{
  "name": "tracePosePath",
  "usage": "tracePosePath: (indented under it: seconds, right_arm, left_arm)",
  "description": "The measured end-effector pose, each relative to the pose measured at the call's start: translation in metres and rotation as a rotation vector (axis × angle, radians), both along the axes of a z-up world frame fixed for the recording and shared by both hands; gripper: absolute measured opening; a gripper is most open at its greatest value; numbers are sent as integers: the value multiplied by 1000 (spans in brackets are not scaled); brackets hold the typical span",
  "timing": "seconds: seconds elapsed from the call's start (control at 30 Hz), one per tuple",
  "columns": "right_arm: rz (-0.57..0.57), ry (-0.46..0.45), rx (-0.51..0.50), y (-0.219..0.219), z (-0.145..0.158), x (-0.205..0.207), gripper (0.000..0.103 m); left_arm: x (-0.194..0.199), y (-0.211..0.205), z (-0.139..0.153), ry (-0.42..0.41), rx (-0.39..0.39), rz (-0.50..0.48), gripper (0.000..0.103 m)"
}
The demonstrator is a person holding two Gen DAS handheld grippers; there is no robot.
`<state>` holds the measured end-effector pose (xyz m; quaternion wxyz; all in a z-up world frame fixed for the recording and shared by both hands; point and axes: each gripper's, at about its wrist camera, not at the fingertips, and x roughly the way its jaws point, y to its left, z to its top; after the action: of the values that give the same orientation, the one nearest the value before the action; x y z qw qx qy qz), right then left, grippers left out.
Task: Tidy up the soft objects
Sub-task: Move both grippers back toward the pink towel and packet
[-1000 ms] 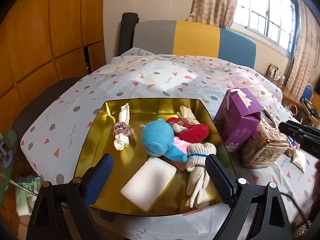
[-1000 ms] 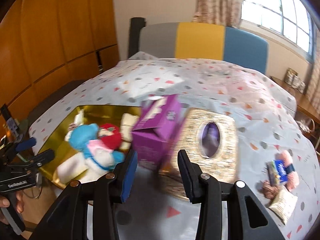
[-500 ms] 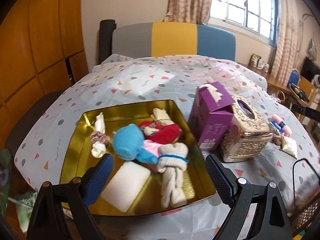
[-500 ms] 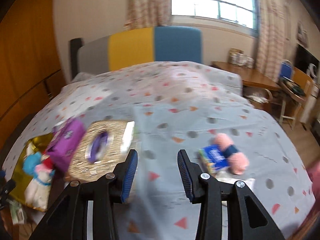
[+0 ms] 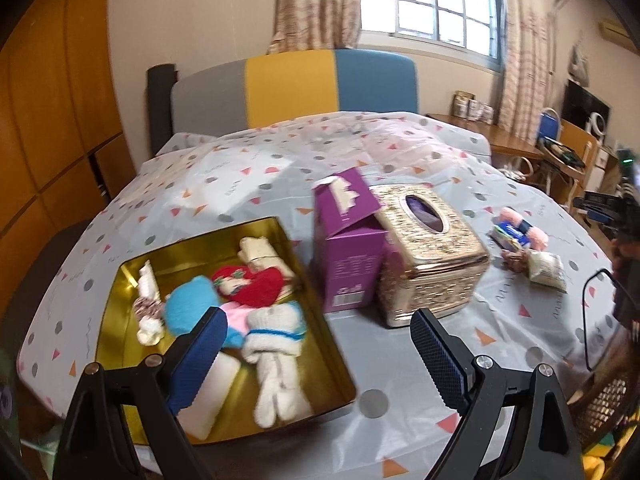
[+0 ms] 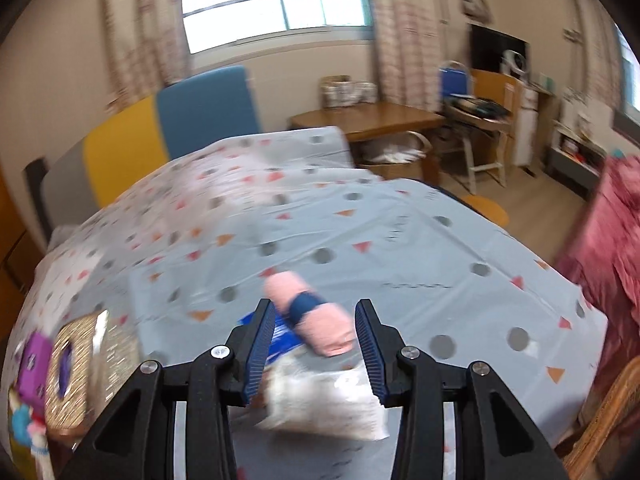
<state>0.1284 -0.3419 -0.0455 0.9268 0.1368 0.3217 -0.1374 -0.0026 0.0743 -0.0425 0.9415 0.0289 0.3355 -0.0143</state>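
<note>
gold tray (image 5: 120, 280) — purple box (image 5: 352, 256) — pink roll (image 6: 312, 316).

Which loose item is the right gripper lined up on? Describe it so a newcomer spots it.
On the patterned tablecloth, right of the gold tissue box, lies a small cluster of loose items. The target is the pink yarn skein, a fuzzy roll with a dark blue band round its middle, unlike the white packet beside it.

One gold tray (image 5: 120, 280) holds about seven soft items. Two boxes stand ahead: a purple carton (image 5: 352, 248) and one tissue box (image 5: 432, 248).
</note>
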Motion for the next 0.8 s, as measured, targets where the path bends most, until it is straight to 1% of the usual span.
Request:
tracePosePath:
  seconds: [0.17,0.2,0.27,0.3,0.4,0.53,0.7,0.8]
  right_arm:
    - [-146,2,42,-40,-22,-2,42]
    - [-176,12,71,-48,-27,-3,42]
    - [-213,-10,145,-62,-29,-9,42]
    - [-236,-18,155,-67,-30,-12,42]
    - [-251,-21,221,-76,-34,-17,42]
    - [-258,-28,256,-80,-36,-21,42]
    - [-266,-30,299,-82,-39,-20,42]
    - [-278,-42,337,-86,-41,-24,42]
  left_arm:
    - [6,-24,7,-8,18,-65,94]
    - [9,-30,9,-8,23,-81,94]
    - [14,-40,12,-13,31,-102,94]
    - [16,-46,14,-17,32,-117,94]
    - [22,-68,19,-30,51,-173,94]
    - [34,-101,24,-29,51,-269,94]
    - [50,-140,24,-1,37,-376,93]
    - [62,-169,17,35,44,-436,93]
